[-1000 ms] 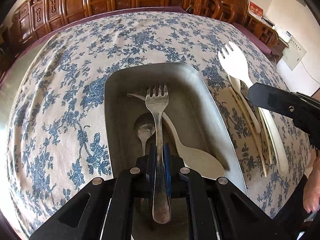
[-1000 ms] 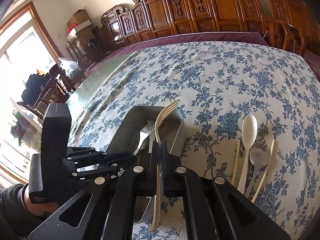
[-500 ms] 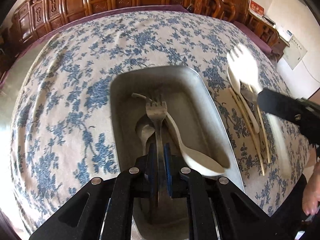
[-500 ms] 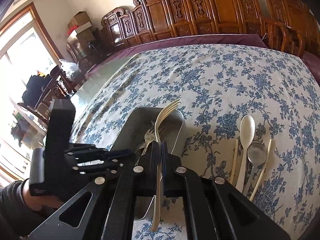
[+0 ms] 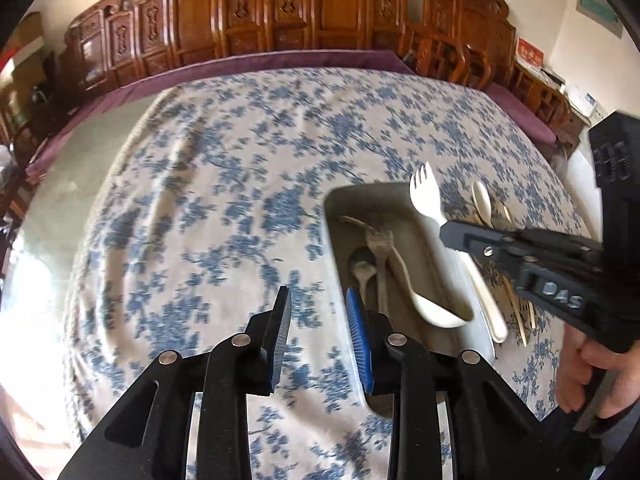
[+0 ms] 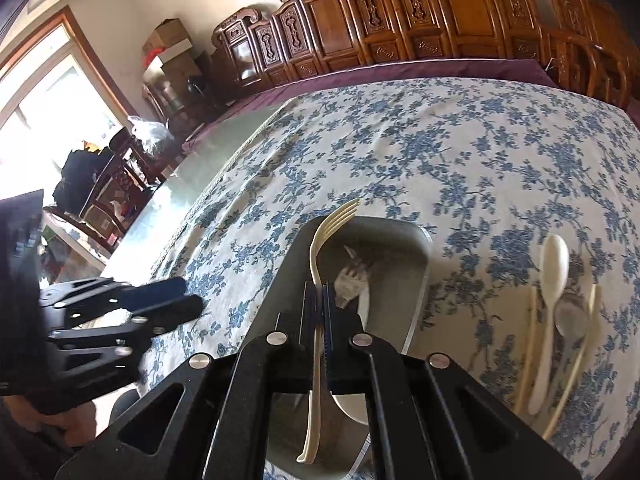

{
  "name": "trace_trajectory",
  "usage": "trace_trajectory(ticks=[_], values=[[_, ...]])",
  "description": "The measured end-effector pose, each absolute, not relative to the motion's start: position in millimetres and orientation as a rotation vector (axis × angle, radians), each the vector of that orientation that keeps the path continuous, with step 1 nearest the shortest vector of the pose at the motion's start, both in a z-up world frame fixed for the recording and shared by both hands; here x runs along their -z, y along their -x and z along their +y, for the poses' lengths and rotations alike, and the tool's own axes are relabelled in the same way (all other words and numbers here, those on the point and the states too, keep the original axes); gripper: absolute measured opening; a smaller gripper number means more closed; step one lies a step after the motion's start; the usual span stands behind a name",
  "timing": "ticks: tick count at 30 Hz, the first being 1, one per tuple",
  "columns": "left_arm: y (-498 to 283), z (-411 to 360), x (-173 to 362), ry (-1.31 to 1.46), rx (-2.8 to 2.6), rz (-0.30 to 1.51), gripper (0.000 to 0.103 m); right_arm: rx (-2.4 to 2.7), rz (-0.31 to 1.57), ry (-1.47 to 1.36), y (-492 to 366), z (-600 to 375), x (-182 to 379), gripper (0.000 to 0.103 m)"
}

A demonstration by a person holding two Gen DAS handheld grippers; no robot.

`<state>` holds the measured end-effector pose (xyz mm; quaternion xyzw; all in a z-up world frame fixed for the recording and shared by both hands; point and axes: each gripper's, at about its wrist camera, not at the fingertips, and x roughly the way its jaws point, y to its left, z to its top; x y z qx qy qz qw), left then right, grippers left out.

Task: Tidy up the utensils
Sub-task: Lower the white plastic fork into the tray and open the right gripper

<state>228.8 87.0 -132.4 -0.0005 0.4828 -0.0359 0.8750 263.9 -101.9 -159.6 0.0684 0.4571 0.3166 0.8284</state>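
The metal fork (image 5: 380, 258) now lies in the grey tray (image 5: 404, 194), on top of a metal spoon (image 5: 362, 270) and a cream spoon (image 5: 424, 300). A second ago it was clamped between the left gripper's fingers above the tray. Now the left gripper (image 5: 320, 334) has let it go: its jaws stand apart with nothing between them, and it has swung away to the left, over the blue-flowered tablecloth (image 5: 224, 208) just beside the tray's near corner. So one more piece is sorted (by my reading, the drop went cleanly, since the fork rests lengthwise inside the walls).

The right gripper (image 6: 319, 300) is clenched on a cream plastic fork (image 6: 320, 276), gripped along its handle with the tines pointing forward over the tray's far rim. It has moved in from the tray's right side and now hangs above the tray, so this fork looks to be next in.

Well outside the tray, on the cloth to its right, a cream spoon (image 6: 550, 304), a second metal spoon (image 6: 570, 318) and pale chopsticks (image 6: 576, 356) lie close together, waiting. The carved wooden chairs (image 6: 400, 12) line the far edge of the table.
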Motion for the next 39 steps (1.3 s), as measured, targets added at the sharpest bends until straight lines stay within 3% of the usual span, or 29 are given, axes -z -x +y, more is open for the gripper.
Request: trace_trajectory(ticks=[25,31,39], values=[[-201,123,110,0.028,0.008,0.959,0.032,-0.617,1.066,-0.083,-265,-58,206,0.008],[-206,108,113,0.022,0.030,0.963,0.037,-0.635,1.029,-0.107,-256,-81,189,0.008],[-215,68,121,0.016,0.100,0.976,0.054,-0.532,0.937,-0.067,-240,-163,161,0.008]])
